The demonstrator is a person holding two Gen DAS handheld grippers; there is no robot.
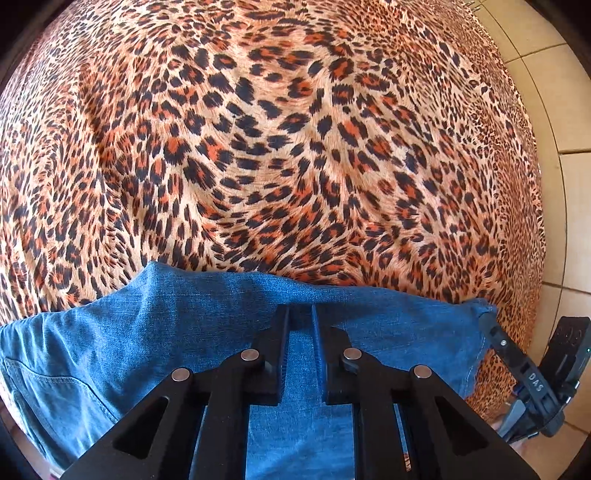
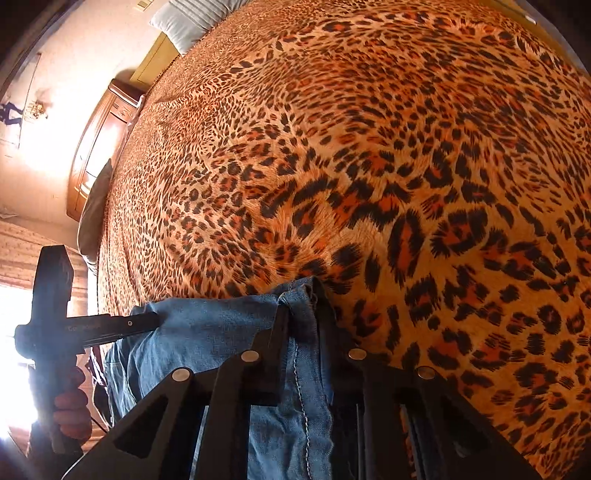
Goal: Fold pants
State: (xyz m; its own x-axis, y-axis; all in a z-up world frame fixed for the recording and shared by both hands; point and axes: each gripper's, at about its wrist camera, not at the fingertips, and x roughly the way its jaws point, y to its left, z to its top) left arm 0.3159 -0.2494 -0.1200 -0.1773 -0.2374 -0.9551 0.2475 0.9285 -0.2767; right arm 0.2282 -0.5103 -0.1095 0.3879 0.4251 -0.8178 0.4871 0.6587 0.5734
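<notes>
Blue denim pants point(image 1: 155, 332) hang stretched between my two grippers above a leopard-print bedspread point(image 1: 295, 147). My left gripper point(image 1: 300, 314) is shut on the upper edge of the pants, cloth pinched between its fingers. My right gripper point(image 2: 301, 295) is shut on a hemmed corner of the pants point(image 2: 207, 328), with stitching running down between its fingers. The right gripper also shows in the left wrist view point(image 1: 491, 325) at the pants' right corner. The left gripper shows in the right wrist view point(image 2: 147, 319) at the pants' left edge, held by a hand point(image 2: 72, 410).
The bedspread point(image 2: 369, 147) covers a large bed. Beige floor tiles point(image 1: 554, 92) lie to the right of the bed. A grey pillow point(image 2: 192, 18), a wooden headboard or cabinet point(image 2: 103, 140) and a dark cushion point(image 2: 94, 206) lie at the far left.
</notes>
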